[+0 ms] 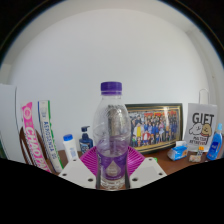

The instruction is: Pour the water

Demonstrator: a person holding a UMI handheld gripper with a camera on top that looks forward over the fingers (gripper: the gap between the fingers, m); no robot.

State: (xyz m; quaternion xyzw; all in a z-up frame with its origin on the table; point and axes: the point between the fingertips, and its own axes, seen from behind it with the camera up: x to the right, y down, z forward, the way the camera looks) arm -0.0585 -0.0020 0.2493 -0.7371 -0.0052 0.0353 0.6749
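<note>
— What have you got in the claw [112, 172] right now?

— I've got a clear plastic water bottle [112, 135] with a purple cap [111, 88] standing upright between the two fingers. The pink pads [92, 160] sit against its lower body on either side, so as far as I can see the claw is pinching the bottle. There's a purple band of label around the lower part, level with the pads.

— Where is it relative to the counter?

— I can see only a strip of brown counter [172, 162] past the fingers, toward its back edge by the white wall [110, 50]. I can't tell whether the bottle's base is resting on it or lifted; the bottom is hidden by the fingers.

— What else is back there?

— A gold-framed group photo [155, 126] leans at the wall just behind the bottle. Off to one side there's a white box with red lettering [38, 135], a small white bottle with a blue cap [69, 147] and a dark blue bottle [86, 139]. On the other side, a white sign [202, 126] with black letters and some blue items [214, 147] near it that I can't make out.
</note>
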